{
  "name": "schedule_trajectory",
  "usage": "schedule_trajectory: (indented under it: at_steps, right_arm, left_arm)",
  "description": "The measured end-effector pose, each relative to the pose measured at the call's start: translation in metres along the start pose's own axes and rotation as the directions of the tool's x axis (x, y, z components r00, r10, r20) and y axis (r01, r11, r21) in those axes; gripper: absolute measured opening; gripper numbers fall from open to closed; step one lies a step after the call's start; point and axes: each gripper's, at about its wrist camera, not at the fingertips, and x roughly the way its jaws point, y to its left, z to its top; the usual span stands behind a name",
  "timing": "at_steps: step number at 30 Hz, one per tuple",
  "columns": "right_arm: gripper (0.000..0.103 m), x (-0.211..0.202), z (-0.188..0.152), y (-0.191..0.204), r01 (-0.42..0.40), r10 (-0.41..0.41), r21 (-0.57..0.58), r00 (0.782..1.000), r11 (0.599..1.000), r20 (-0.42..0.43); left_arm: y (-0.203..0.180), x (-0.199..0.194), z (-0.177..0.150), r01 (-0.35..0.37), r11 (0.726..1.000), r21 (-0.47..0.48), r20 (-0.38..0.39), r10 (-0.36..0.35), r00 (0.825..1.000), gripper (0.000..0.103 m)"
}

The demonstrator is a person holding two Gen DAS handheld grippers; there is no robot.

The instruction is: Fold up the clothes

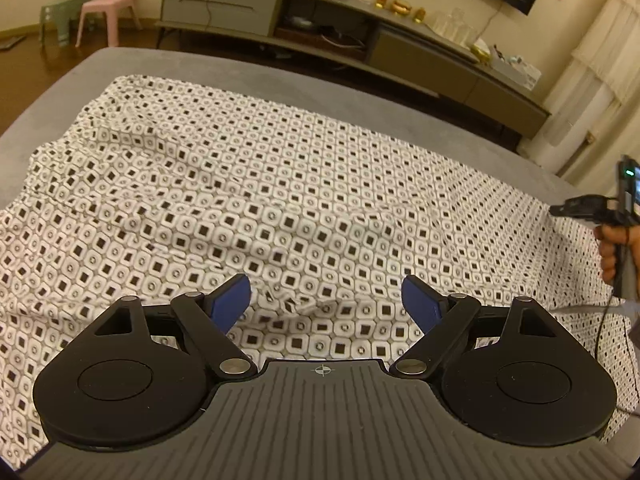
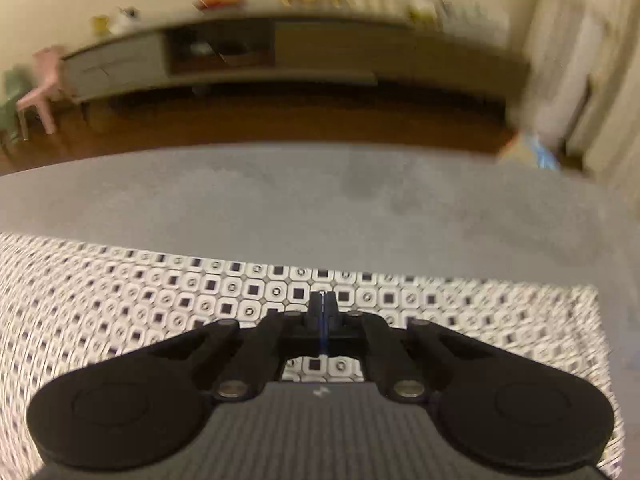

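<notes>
The big gray cushion (image 1: 132,60) holds everything, so use it as your marker. The patterned cloth (image 1: 280,184) lies spread over most of the cushion, with bumps and wrinkles toward the cushion's left side. Its far edge stops short of the cushion's far edge, so a gray strip shows there.

Your left gripper (image 1: 326,300) hangs low over the near part of the cloth, and its jaws are wide apart with nothing between them. A small pinched ridge of cloth sits right between the blue pads (image 1: 230,306). Your right gripper (image 2: 323,300) is over the cloth near the cushion's right side, and its jaws are pressed together. You cannot tell if cloth is caught in them, since that picture is blurry.

To do this step well, push your left gripper down until the ridge sits deep between the pads, then squeeze. Grab only the top layer. Lift both sides evenly so the fold comes out straight, and smooth the wrinkles first if they bunch up.
</notes>
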Motion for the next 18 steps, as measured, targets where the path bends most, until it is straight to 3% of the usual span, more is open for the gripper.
schedule_trajectory:
  at_steps: [3, 6, 8, 9, 10, 13, 16, 18]
  right_arm:
    - [0.000, -0.044, -0.031, 0.000, -0.049, 0.053, -0.068, 0.997, 0.996, 0.060]
    - [0.006, -0.071, -0.054, -0.010, -0.067, 0.071, -0.107, 0.997, 0.992, 0.037]
    - [0.037, -0.071, -0.048, -0.035, -0.022, 0.023, -0.030, 0.999, 0.999, 0.039]
    - [0.067, -0.067, -0.041, -0.055, 0.020, -0.021, 0.033, 0.999, 0.999, 0.047]
    - [0.084, -0.061, -0.035, -0.076, 0.060, -0.064, 0.094, 0.997, 0.994, 0.049]
    - [0.084, -0.027, -0.020, -0.149, 0.144, -0.143, 0.257, 0.989, 0.955, -0.024]
    - [0.084, -0.003, -0.014, -0.196, 0.162, -0.153, 0.340, 0.987, 0.926, -0.053]
    - [0.084, 0.010, -0.009, -0.203, 0.139, -0.130, 0.338, 0.990, 0.931, -0.050]
  left_arm:
    - [-0.003, 0.000, -0.003, 0.009, 1.000, -0.004, -0.001, -0.009, 1.000, 0.075]
    - [-0.012, -0.003, -0.007, 0.034, 0.999, -0.016, -0.003, -0.034, 0.999, 0.075]
    - [-0.021, -0.005, -0.011, 0.061, 0.998, -0.007, -0.012, -0.061, 0.998, 0.075]
    - [-0.025, -0.006, -0.014, 0.066, 0.998, 0.009, -0.014, -0.066, 0.998, 0.075]
    - [-0.028, -0.007, -0.017, 0.063, 0.998, 0.027, -0.015, -0.062, 0.998, 0.075]
    - [-0.031, -0.007, -0.024, 0.039, 0.998, 0.054, -0.015, -0.039, 0.999, 0.076]
    - [-0.030, -0.001, -0.021, 0.038, 0.998, 0.055, -0.023, -0.036, 0.999, 0.076]
    - [-0.031, 0.005, -0.020, 0.034, 0.997, 0.066, -0.027, -0.032, 0.999, 0.076]
